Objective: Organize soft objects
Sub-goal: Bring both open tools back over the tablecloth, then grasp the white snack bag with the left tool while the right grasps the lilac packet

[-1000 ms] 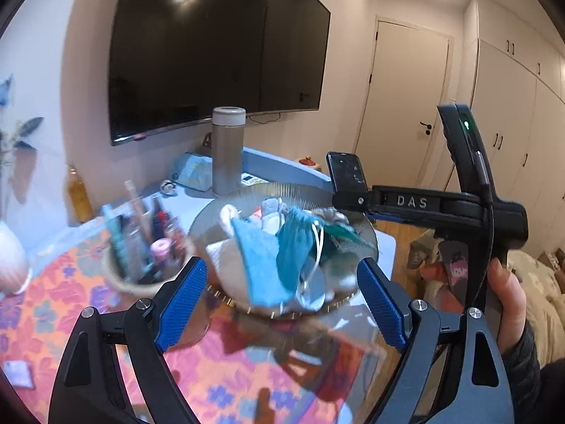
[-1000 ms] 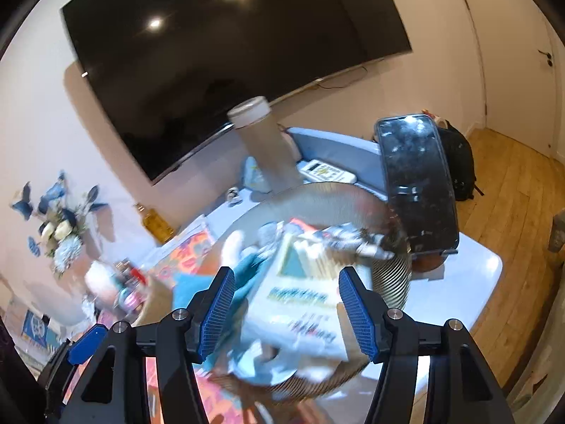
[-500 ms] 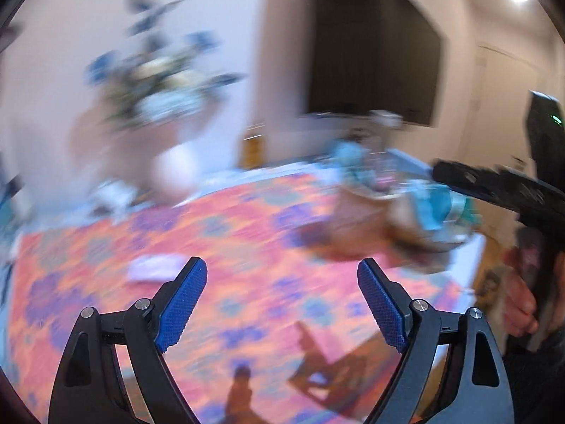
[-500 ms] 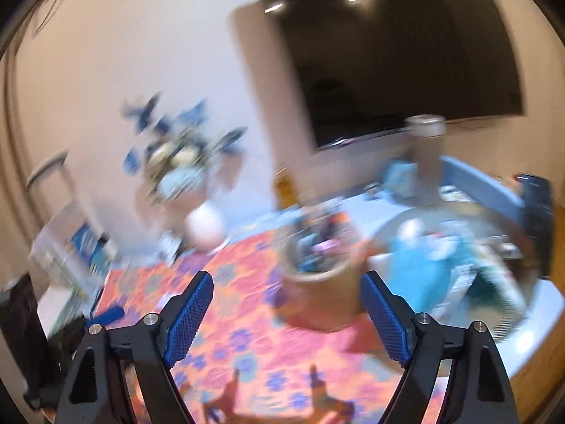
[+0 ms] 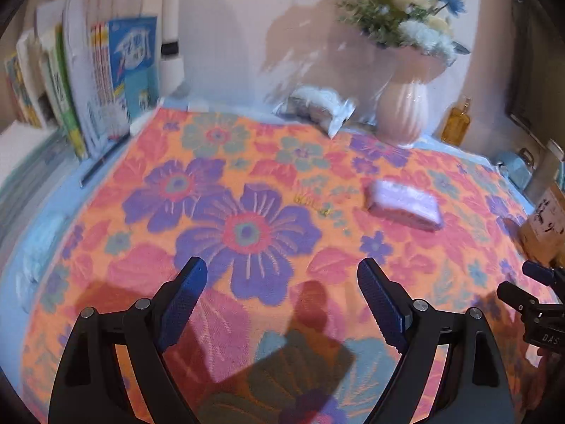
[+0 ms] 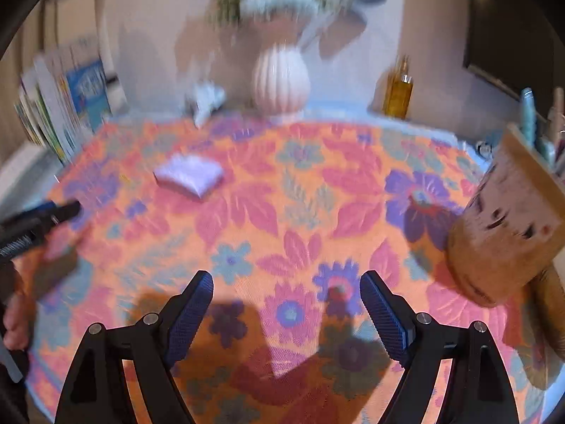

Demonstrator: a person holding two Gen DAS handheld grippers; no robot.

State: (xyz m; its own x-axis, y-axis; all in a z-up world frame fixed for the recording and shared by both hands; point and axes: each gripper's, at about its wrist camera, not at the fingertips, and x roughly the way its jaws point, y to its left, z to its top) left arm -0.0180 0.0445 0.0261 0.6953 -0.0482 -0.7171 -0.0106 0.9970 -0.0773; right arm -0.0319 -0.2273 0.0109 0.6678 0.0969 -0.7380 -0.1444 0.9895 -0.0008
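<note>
Jaws are standing wide and empty on both sides: the left gripper (image 5: 279, 298) and the right gripper (image 6: 286, 309) are both hanging over the flowered orange cloth (image 5: 247, 190), touching nothing. A pale lilac soft pack (image 5: 404, 203) is lying flat on that cloth, well ahead of the left fingers and off to their right. Behind it, a pink ribbed vase (image 5: 402, 113) is sitting beside a clear plastic bag (image 5: 314, 107). Books (image 5: 106, 70) are leaning at the far left, and a brown holder (image 6: 505, 226) is standing at the right edge.
</note>
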